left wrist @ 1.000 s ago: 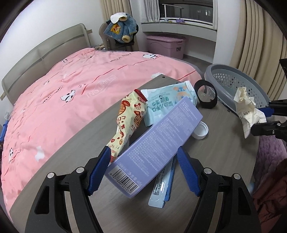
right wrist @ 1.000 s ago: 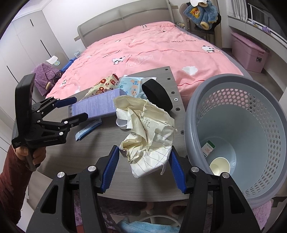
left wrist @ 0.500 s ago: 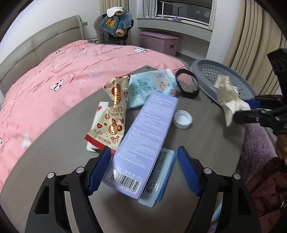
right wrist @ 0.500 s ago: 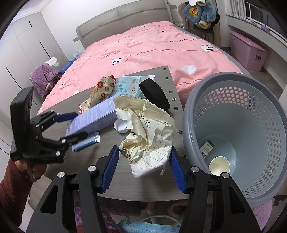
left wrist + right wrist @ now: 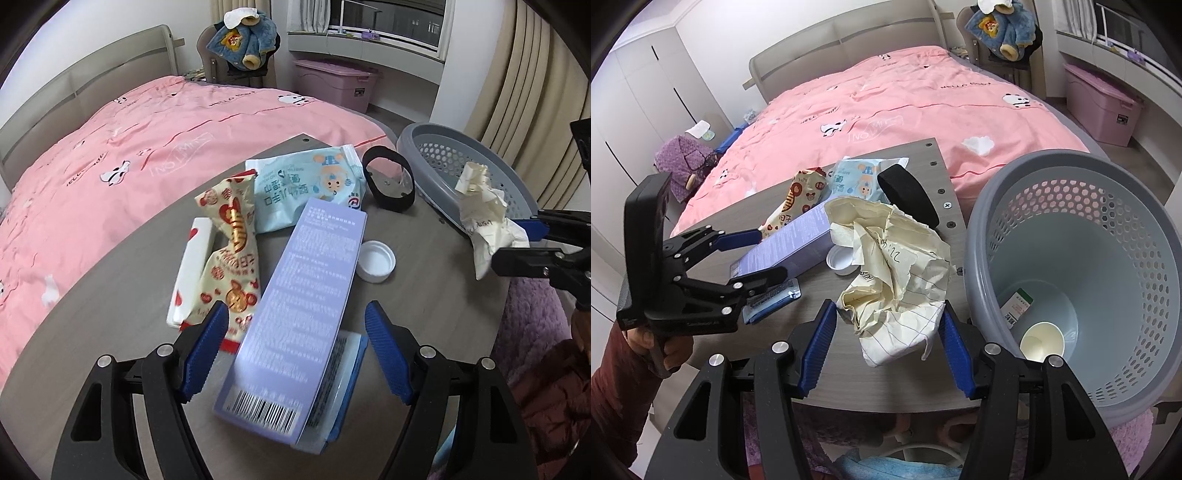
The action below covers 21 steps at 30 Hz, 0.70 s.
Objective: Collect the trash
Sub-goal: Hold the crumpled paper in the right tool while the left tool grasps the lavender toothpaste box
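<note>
your right gripper (image 5: pixel 886 343) is clamped on the crumpled lined paper (image 5: pixel 897 273), and the grey perforated basket (image 5: pixel 1108 206) sits just right of it, mouth tilted toward you, a paper cup (image 5: pixel 1041 341) inside. your left gripper (image 5: pixel 295 354) stands apart, jaws either side of the lilac carton (image 5: pixel 306 306) without pressing it. the carton's long axis runs away from that gripper, toward the basket's side; its barcode end is nearest you.
</note>
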Each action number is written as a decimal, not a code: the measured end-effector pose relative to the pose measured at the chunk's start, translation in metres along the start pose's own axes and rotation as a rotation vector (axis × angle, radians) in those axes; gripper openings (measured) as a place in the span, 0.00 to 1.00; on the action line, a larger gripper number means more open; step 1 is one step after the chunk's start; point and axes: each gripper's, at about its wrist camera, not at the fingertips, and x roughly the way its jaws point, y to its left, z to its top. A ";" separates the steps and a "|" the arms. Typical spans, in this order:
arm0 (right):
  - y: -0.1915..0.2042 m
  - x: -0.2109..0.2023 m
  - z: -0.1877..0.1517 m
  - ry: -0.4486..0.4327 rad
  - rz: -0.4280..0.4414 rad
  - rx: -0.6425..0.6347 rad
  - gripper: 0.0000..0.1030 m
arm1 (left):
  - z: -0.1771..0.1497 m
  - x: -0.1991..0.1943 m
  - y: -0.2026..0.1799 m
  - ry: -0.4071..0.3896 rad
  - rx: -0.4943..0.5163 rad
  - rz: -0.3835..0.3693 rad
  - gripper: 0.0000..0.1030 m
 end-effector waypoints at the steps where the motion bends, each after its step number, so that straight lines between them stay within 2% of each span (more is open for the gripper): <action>1: -0.001 -0.001 0.000 -0.001 0.000 0.001 0.53 | 0.001 0.002 -0.001 0.006 0.002 0.001 0.71; 7: -0.002 -0.003 0.000 -0.005 -0.001 0.007 0.53 | 0.008 0.010 -0.007 0.026 0.024 0.005 0.70; 9: -0.002 -0.004 0.000 -0.006 -0.001 0.007 0.53 | 0.010 0.011 -0.009 0.028 0.028 -0.003 0.66; 13: -0.004 -0.005 0.001 -0.010 0.000 0.010 0.53 | 0.010 0.015 -0.011 0.047 0.027 -0.014 0.48; 21: -0.005 -0.007 0.001 -0.016 0.002 0.010 0.53 | 0.006 0.004 -0.013 0.016 -0.025 -0.006 0.43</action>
